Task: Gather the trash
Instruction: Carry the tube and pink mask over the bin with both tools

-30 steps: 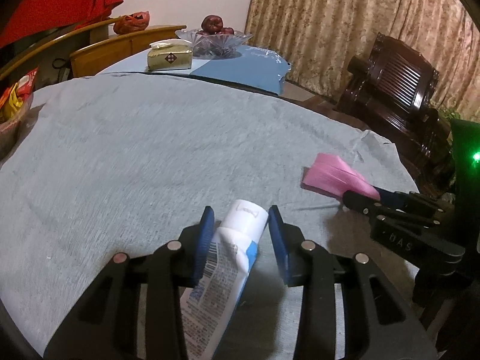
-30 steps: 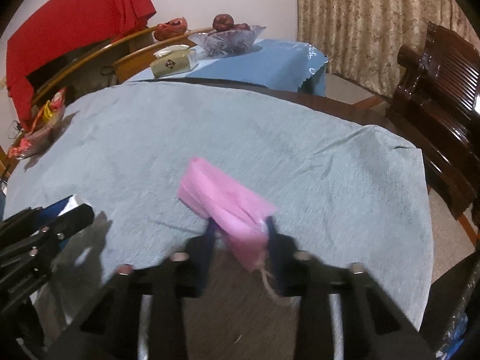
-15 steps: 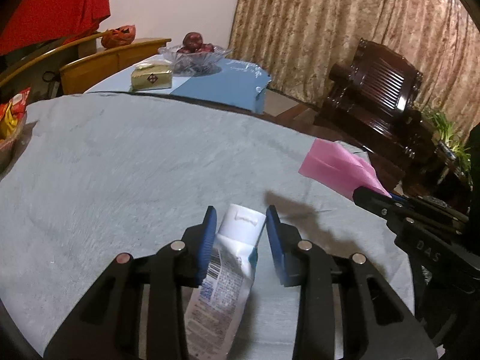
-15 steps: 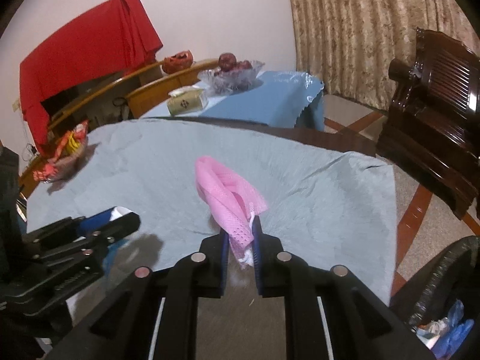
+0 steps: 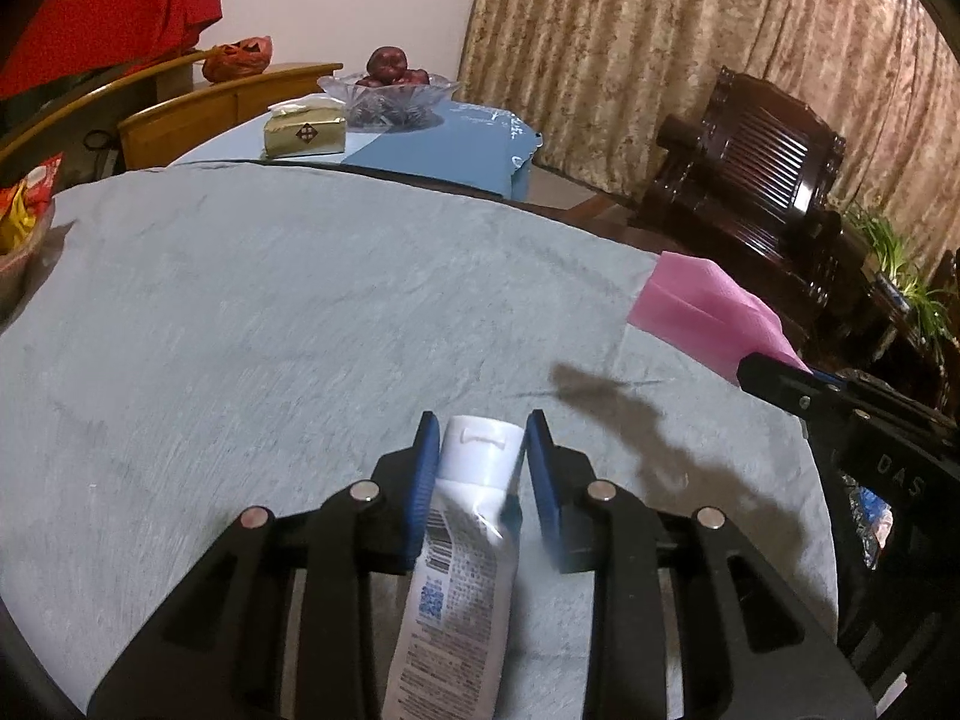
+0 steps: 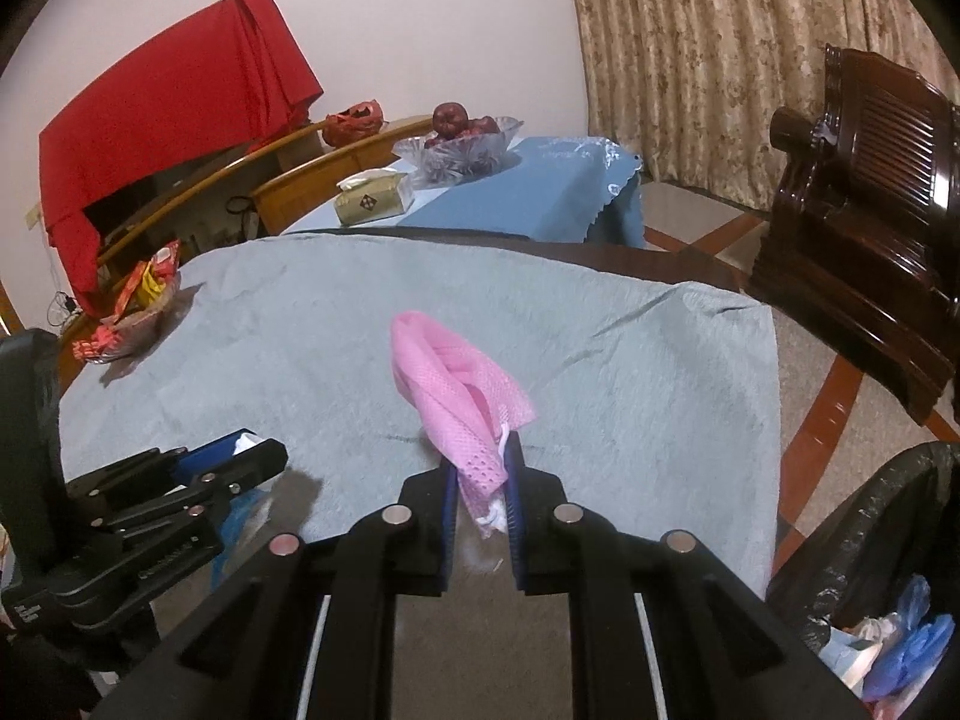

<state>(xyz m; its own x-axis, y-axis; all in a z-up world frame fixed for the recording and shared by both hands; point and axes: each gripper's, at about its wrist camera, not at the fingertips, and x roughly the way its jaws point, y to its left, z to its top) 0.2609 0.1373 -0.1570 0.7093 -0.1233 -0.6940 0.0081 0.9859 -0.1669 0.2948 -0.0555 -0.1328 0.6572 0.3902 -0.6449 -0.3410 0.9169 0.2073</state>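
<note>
The left gripper (image 5: 483, 462), jaws just closing, pinches a white tube (image 5: 462, 564) between its fingers, while the right gripper (image 6: 480, 480) clamps a pink mesh cloth (image 6: 456, 384).

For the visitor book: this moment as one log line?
left gripper: closing on white tube | right gripper: shut on pink mesh | bin: right

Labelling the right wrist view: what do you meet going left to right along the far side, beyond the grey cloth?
Red cloth → orange bag → tissue box → glass fruit bowl → curtain → dark wooden chair.
</note>
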